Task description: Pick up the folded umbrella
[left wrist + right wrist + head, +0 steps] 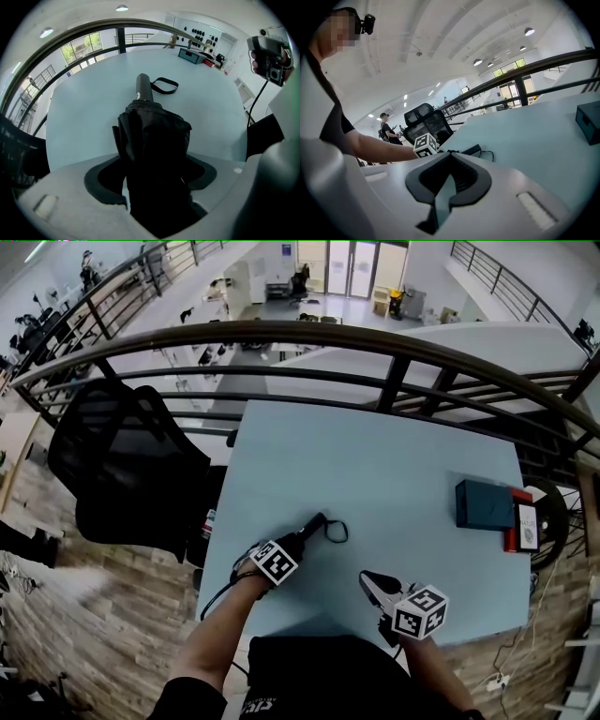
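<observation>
Task thing: the black folded fabric umbrella [152,136] sits near the front left corner of the pale blue smooth worktop [375,456], its round handle end pointing out over the middle. I cannot tell whether it rests on the surface or is just clear of it.
Left claw [154,178]: closed round the umbrella's creased cloth body, which fills the gap between its grey jaws.
Right claw [445,185]: jaws drawn almost together with only a thin slit between them and nothing in it. It sits low over the front edge, to the right of the left claw.
Strap: a thin black wrist loop [165,85] lies flat just beside the handle.
Around: a dark teal rectangular box [485,503] and a red and white flat item [521,521] touching it sit at the right edge, well apart from the umbrella.
Open room: bare worktop stretches ahead of the handle and between the umbrella and the box.
Edges: a black mesh office chair [122,465] stands off the left side, and a dark curved metal railing [375,338] runs beyond the far edge.
</observation>
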### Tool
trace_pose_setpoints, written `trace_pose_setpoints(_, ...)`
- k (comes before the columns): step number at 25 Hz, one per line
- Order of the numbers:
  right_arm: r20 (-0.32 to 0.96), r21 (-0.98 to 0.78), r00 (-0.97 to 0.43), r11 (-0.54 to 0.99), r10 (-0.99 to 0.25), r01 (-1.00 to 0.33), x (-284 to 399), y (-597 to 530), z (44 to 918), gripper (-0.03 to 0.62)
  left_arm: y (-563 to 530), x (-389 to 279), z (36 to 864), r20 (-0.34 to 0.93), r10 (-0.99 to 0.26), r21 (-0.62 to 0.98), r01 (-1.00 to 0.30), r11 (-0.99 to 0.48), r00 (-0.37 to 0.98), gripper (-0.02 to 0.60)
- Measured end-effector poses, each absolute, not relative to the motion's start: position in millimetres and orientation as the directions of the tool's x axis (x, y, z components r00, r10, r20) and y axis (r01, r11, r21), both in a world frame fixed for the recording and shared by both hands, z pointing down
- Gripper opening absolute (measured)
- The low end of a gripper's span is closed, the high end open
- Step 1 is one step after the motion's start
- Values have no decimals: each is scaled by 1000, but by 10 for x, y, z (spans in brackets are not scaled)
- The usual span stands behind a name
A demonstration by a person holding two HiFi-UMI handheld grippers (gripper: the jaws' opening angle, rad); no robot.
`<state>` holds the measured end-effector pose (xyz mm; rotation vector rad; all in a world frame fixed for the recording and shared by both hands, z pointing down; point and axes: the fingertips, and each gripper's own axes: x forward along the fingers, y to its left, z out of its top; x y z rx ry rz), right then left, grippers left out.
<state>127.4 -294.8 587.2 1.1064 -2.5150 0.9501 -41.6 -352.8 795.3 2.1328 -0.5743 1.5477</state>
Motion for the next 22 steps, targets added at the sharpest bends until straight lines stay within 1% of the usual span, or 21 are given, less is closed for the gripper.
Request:
trace_pose_setpoints(4,445,-461,-688,512,-573,-725,1292,-2865,5847,2,-3553,-406,7952,963,-50,110,-554,-825,266,340)
trace_pose_setpoints(8,441,-465,-671,488,-596,-739,1466,-2770,5834,2,-3512,-383,7918,959,-78,89,-550,-830,272,282)
trace_pose_setpoints(10,438,-470,-661,471,-610,-746,1580,-2717,5823,2,-3460,-346,7891,956,-79,97,-561,-822,281,276)
trace_pose_setpoints(12,430,-475,-654,460,-623,-750,1672,-2647,5807,2,-3411,-226,7824,935,-88,141,-588,-797,343,276)
trace_pose_setpoints(14,417,-480,-653,457,-632,-748,1756,-2584,5793,2,-3393,-80,7693,906,-125,172,-622,-764,405,275)
trace_pose_setpoints(22,371,-512,-676,467,-637,-721,2012,-2345,5794,2,-3261,328,6961,816,-259,195,-668,-718,516,273)
